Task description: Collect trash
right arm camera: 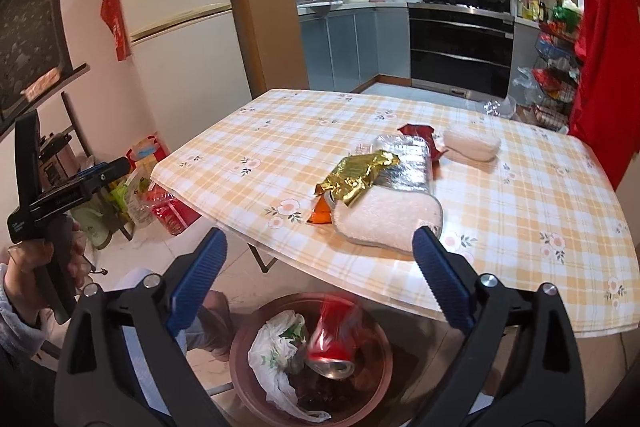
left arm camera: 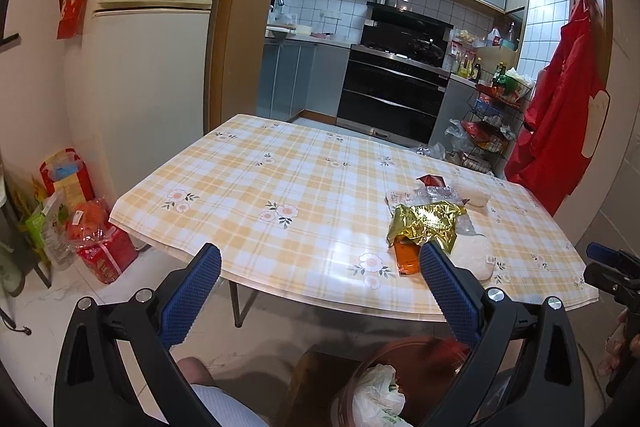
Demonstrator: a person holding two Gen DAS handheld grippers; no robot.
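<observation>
My left gripper is open and empty, level with the near edge of the checkered table. My right gripper is open too, with nothing between its fingers. Below it a red drink can, blurred, is inside the brown bin beside a white plastic bag. On the table lie a gold foil wrapper, an orange packet, a silver bag and a red wrapper. From the left wrist view the gold wrapper lies just beyond my right-hand fingertip.
Two white cloths lie among the trash. A fridge stands left, with bags on the floor beside it. A red garment hangs at the right. A hand holds the left gripper at the table's left.
</observation>
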